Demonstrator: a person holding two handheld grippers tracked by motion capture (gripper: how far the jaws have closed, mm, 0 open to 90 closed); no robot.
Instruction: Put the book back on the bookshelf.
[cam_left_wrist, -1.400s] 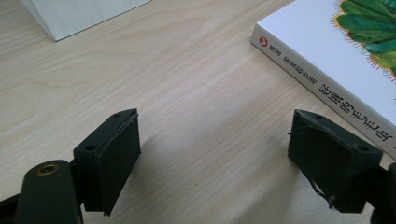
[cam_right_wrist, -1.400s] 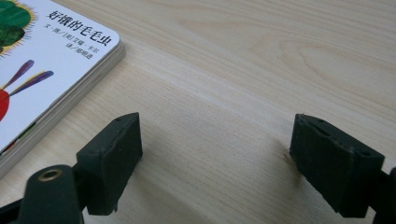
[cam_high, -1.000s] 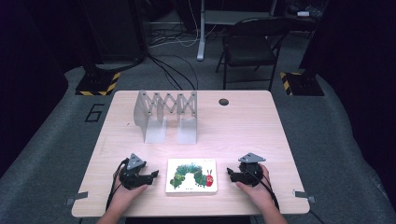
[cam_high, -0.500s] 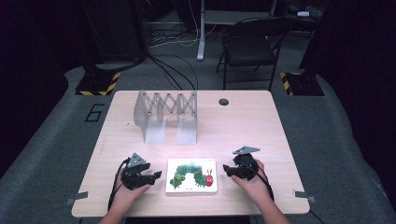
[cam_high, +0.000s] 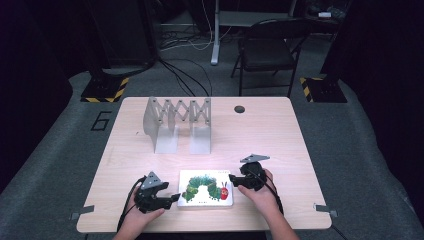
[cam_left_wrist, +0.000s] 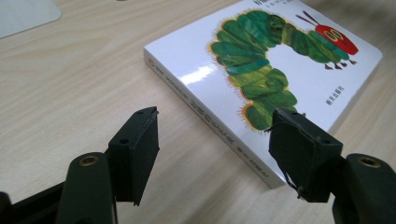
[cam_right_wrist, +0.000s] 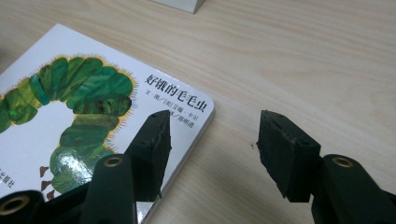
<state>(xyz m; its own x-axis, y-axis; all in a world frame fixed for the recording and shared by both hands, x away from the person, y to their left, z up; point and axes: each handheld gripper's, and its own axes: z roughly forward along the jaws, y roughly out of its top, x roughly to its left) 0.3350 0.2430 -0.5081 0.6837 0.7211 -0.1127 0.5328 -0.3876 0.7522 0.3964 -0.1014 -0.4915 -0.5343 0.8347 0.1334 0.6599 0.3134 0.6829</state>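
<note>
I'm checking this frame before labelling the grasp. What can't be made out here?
- Book: in the right gripper view its near corner is hidden behind the right tool's jaw, so contact there is unclear.
- Left tool: one jaw overlaps the book's corner in the left gripper view; touching or hovering, unclear.
- Book's spine text: too small in the left gripper view.
- Metal rack: cut off in both gripper views.

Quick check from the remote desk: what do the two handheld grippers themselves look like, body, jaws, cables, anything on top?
Both the left gripper and the right gripper are black, each with a grey three-cornered plate on top and a black cable trailing back along the forearm. Their jaws end in blocky black pads with small holes, on arms with brass-coloured pivot rings. Forearms show no sleeves.
</note>
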